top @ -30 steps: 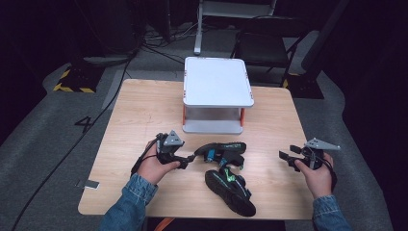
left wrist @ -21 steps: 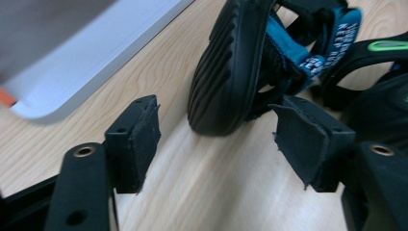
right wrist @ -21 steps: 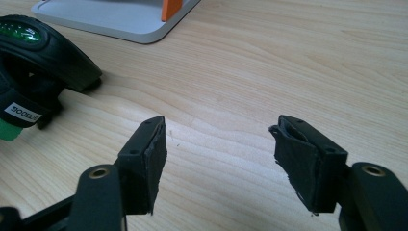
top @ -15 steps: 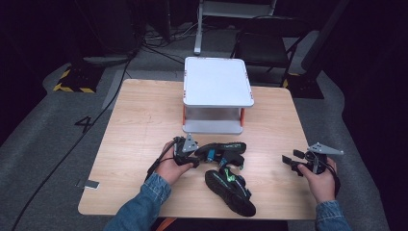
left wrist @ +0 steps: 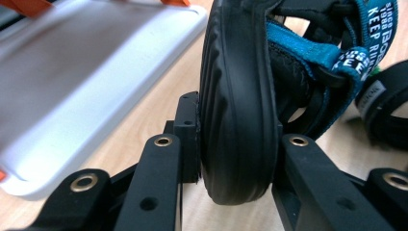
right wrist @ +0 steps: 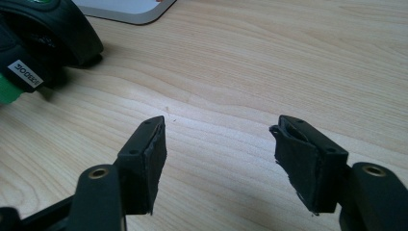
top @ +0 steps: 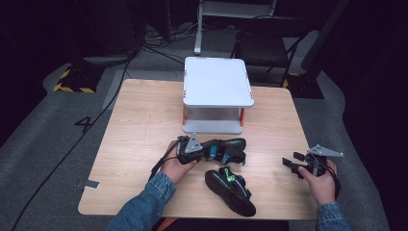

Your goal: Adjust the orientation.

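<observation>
Left black plastic two-jaw gripper (top: 204, 150): grey three-cornered plate on top, black cable trailing behind it over the wrist. In the left gripper view its jaw arms are matte black with brass-ringed screw holes along each and square black pads at the tips. Right black plastic two-jaw gripper (top: 288, 166): same grey plate above, brass-ringed holes at the arm bases, worn-edged rubbery pads (right wrist: 154, 159). Blue denim sleeves (top: 144, 204) behind both grippers

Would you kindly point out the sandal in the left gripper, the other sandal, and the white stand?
Blue-strapped sandal (left wrist: 238, 120), left gripper view, on its black sole edge.
Green-strapped sandal (top: 235, 195), high view, on its footbed.
White stand (top: 216, 82), high view, on its top plate.
</observation>
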The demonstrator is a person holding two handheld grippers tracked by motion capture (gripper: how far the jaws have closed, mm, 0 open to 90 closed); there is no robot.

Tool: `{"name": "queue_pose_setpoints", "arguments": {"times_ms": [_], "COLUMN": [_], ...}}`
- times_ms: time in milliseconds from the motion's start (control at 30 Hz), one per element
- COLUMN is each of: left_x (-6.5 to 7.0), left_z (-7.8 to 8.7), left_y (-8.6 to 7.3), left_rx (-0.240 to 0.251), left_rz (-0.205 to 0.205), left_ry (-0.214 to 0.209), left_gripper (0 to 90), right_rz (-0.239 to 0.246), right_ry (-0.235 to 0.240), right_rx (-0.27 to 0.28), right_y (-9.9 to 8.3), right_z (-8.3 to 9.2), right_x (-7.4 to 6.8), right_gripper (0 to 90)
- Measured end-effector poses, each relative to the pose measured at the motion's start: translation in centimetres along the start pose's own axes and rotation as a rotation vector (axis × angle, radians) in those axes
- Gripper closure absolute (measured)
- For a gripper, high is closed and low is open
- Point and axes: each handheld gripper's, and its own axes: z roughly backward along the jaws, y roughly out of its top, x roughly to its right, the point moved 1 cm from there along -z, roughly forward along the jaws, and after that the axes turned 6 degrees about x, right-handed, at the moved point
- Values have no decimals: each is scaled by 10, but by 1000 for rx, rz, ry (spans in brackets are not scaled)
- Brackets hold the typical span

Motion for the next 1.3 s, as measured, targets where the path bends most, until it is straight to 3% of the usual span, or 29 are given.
{"name": "queue_pose_setpoints", "arguments": {"times_ms": [133, 267, 433, 633, 900, 1033, 1067, 1100, 1167, 1267, 1300], "left_x": [0, -2, -16, -34, -49, -48, -48, -48, -48, -48, -49], "left_z": [5, 13, 41, 83, 128, 131, 131, 131, 134, 134, 133], "left_y": [6, 12, 17, 14, -12, -35, -40, -43, -48, -54, -59], "left_rx": [-14, -3, 35, 22, -1, -23, 4, 14, 17, -14, -14], "left_rz": [12, 24, 56, 92, 190, 200, 200, 215, 202, 179, 208], "left_ry": [36, 42, 60, 70, 92, 35, 21, 3, -29, -24, -10], "left_gripper": [723, 723, 723, 723, 720, 720, 719, 719, 718, 715, 712], "right_rz": [-4, -5, -4, 9, 41, 55, 62, 67, 73, 80, 83], "right_ry": [9, 15, 17, 41, 88, 112, 120, 124, 137, 151, 154], "right_rx": [-16, -20, -16, -18, -28, -33, -32, -33, -35, -43, -42], "right_y": [-1, -1, 1, 8, 19, 25, 27, 28, 30, 32, 32], "right_z": [-4, -6, -7, -16, -36, -47, -49, -52, -56, -61, -62], "right_x": [0, -1, -1, -6, -19, -25, -27, -28, -31, -35, -35], "right_gripper": [357, 357, 357, 357, 357, 357, 357, 357, 357, 357, 357]}}
